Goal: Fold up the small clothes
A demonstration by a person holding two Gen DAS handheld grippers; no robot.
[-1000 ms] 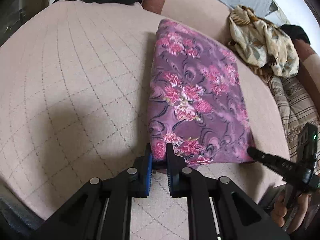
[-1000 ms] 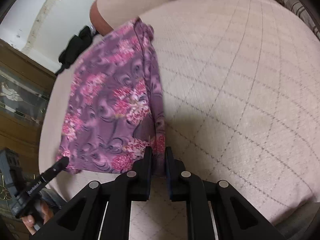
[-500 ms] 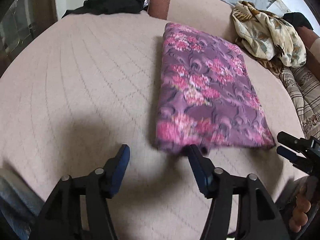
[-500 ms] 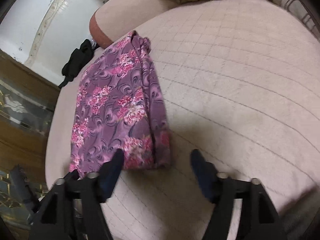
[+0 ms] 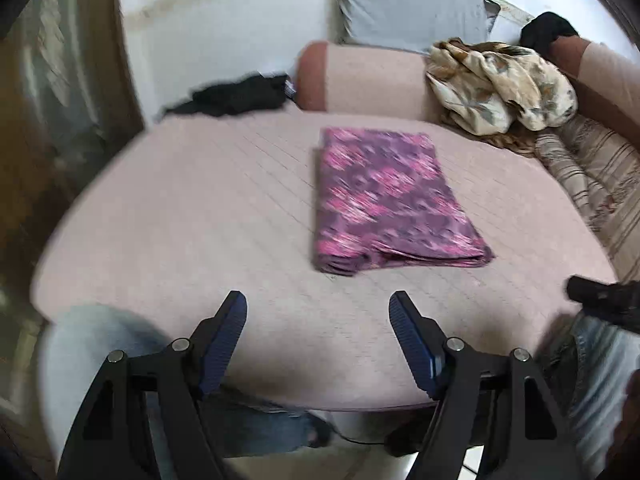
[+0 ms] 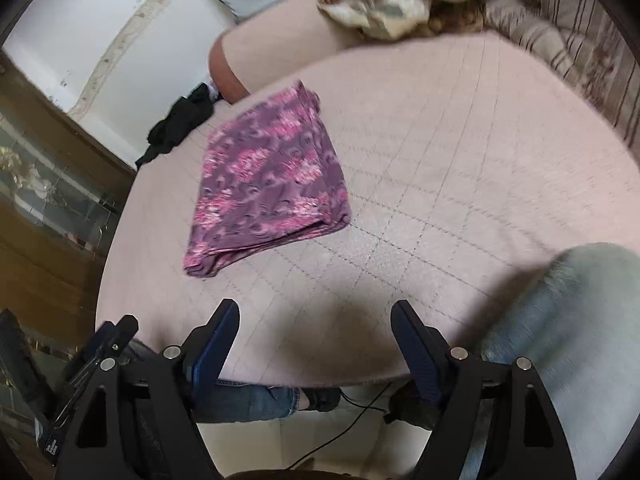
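Left wrist view, pink quilted bed (image 5: pixel 200 208), folded purple cloth (image 5: pixel 384 196), both claws apart, empty

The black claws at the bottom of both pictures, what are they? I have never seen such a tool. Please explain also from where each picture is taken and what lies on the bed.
They are hand-held grippers, one in each hand of a person; no robot is here. Each carries a camera looking along its two fingers.

One picture is from the left gripper, the other from the right gripper. Both have just been opening, stand open and hold nothing.

On the pink quilted bed lies a folded purple flowered cloth. Behind it are a beige crumpled cloth, a black garment and a grey pillow.
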